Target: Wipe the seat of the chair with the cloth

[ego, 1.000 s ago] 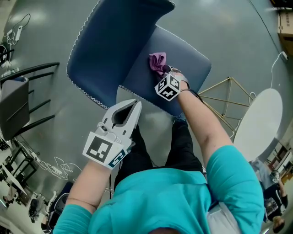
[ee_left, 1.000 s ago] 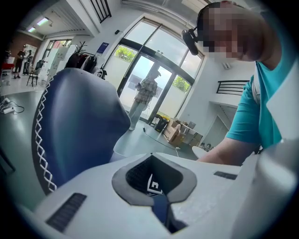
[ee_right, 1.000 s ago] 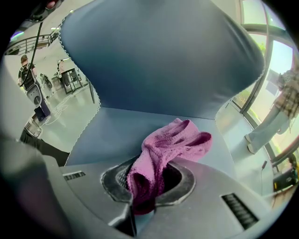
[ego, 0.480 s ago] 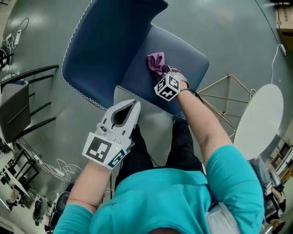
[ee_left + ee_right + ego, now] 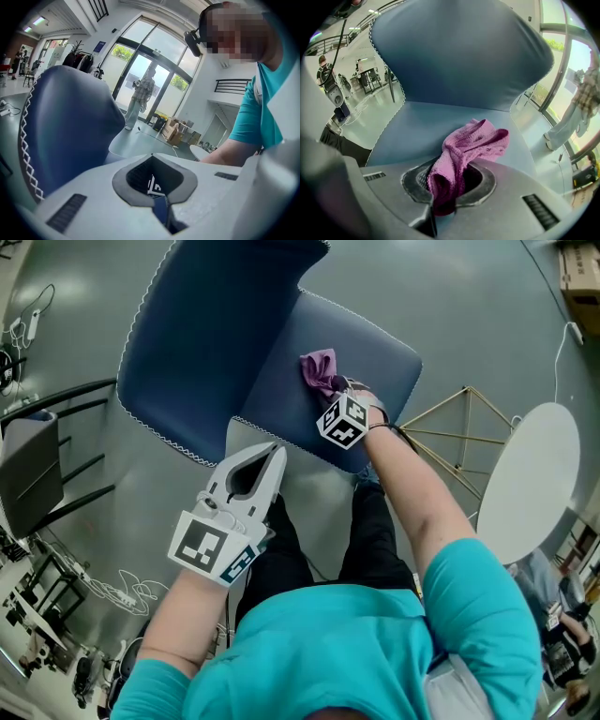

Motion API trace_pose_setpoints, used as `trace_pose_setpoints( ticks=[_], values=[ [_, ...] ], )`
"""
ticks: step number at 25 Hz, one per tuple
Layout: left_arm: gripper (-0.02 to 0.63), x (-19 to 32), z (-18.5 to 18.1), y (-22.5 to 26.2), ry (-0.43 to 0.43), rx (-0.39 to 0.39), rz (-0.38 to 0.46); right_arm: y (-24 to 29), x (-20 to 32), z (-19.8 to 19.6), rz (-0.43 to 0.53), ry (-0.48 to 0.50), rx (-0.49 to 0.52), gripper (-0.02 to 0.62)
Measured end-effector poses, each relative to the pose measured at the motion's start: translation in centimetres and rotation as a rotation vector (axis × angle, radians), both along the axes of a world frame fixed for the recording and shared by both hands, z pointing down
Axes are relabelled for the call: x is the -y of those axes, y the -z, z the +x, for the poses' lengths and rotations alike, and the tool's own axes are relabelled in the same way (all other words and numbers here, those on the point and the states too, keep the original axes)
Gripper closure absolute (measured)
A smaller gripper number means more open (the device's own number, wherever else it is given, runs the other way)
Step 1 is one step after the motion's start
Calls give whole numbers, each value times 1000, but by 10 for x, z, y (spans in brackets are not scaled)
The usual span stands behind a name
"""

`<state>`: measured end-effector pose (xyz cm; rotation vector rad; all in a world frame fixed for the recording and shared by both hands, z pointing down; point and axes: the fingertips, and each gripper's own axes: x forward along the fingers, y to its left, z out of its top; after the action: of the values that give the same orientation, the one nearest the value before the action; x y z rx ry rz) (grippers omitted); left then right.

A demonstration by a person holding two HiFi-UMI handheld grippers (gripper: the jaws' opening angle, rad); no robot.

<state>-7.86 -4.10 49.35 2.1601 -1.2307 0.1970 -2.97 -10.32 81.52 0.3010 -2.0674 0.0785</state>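
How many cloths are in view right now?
1: a crumpled pink cloth lying on the blue padded chair seat, pinched in the right gripper. No other shows, though the chair's back could hide one.

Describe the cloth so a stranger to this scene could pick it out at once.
Start at the big dark blue chair with white-stitched edges. On its seat, close to the backrest, sits a small crumpled pinkish-purple cloth, pinched in the jaws of the right gripper. It is the only bright, soft thing on the plain blue seat.
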Motion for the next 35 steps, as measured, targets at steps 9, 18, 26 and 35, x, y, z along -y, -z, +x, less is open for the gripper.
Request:
trace_pose_setpoints(
  ticks=[9, 18, 26, 35],
  values=[
    [603, 0, 10, 11, -15, 11, 13, 2, -8, 35, -9, -8, -30, 545],
    [603, -1, 13, 10, -6, 29, 13, 3, -13, 54, -15, -10, -46, 545],
    [603, 0, 8, 1, -1, 54, -3, -1, -18, 70, -23, -26, -49, 545],
    [603, -1, 12, -2, -5, 57, -20, 2, -23, 83, -24, -44, -41, 545]
  ],
)
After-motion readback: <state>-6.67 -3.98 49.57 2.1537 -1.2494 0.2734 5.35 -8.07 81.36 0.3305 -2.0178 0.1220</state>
